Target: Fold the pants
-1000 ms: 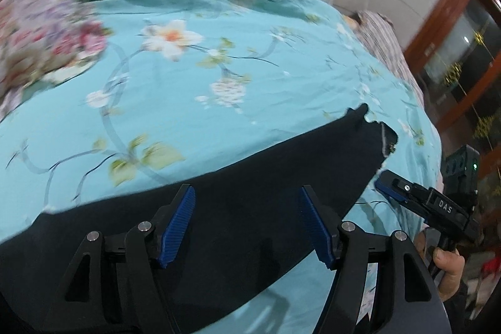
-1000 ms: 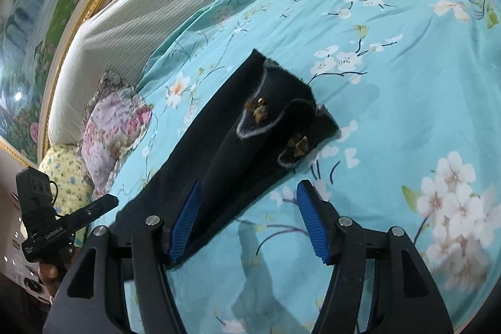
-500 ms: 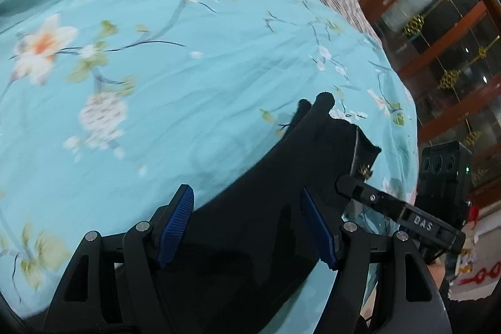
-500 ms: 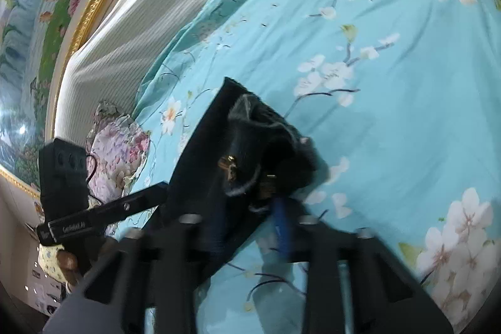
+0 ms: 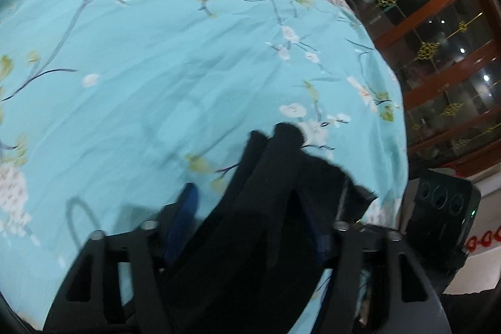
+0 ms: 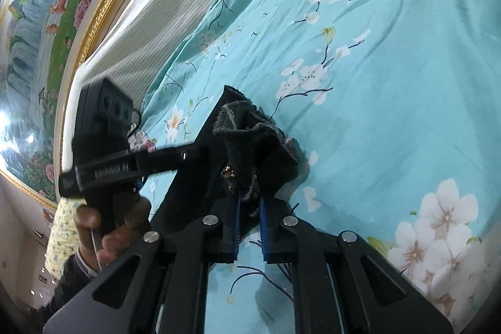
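The black pants (image 6: 250,143) lie on a turquoise flowered bedspread (image 6: 391,83). My right gripper (image 6: 249,205) is shut on the frayed end of the pants, which bunches up above the blue pads. In the left wrist view the pants (image 5: 266,224) run between the fingers of my left gripper (image 5: 250,218), which stands open over the cloth; its right pad is partly hidden by the cloth. The left gripper's body also shows in the right wrist view (image 6: 125,168), held in a hand at the left.
A striped headboard cushion (image 6: 156,21) and a framed painting (image 6: 47,21) stand behind the bed. A flowered pillow (image 6: 141,140) lies at the head. A wooden glass cabinet (image 5: 438,52) stands beyond the bed's edge. The right gripper's body (image 5: 444,215) is close beside my left one.
My right gripper has closed on the end of the pants and lifted it into a bunch. My left gripper has slid along the pants toward the right gripper, staying open.
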Demonstrator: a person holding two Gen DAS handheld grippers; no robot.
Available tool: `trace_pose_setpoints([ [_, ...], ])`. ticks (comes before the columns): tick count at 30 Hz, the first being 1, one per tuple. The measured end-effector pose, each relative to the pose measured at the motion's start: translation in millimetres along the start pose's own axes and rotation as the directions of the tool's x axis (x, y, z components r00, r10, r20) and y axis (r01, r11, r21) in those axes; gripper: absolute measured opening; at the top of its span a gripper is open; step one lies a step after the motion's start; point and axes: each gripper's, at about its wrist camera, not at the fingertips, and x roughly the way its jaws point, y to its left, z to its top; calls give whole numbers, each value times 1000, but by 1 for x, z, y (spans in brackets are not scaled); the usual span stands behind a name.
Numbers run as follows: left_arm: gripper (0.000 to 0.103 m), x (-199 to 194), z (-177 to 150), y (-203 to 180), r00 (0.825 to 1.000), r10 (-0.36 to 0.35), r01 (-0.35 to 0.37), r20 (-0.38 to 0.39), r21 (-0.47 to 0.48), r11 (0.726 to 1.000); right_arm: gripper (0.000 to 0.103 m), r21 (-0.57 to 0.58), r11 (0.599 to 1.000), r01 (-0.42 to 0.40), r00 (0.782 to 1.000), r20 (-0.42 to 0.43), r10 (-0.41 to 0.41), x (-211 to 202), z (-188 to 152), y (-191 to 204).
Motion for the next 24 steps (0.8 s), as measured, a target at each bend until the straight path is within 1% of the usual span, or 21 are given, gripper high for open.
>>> trace_pose_setpoints([
  [1,41,3,1,-3,1000,-1,1,-4,9,1000,11,-8,1000,6,1000,0,-6,0,0,1],
  [2,33,4,1,-5,1000,-3,3,-3,18,1000,11,-9,1000,9,1000,0,-9,1,0,2],
  [3,20,4,0,-8,1000,-18,18,0,25,1000,11,-11,1000,12,1000,0,-12,1,0,2],
  [6,12,-5,-6,-13,999,-24,23,37,36,999,11,-19,1000,16,1000,-6,-16,0,0,4],
  [10,11,-34,-17,-16,993,-49,46,108,34,998,11,-58,998,1,1000,4,-1,-5,0,18],
  [15,11,-82,-37,-16,976,-69,64,205,30,998,11,-132,989,-62,998,19,66,-12,-2,45],
  [19,11,-117,-58,-9,961,-78,75,264,21,997,11,-191,972,-134,991,1,137,-15,-6,72],
  [24,11,-151,-89,1,943,-71,74,324,6,997,11,-253,944,-210,978,-57,203,-9,-18,106],
])
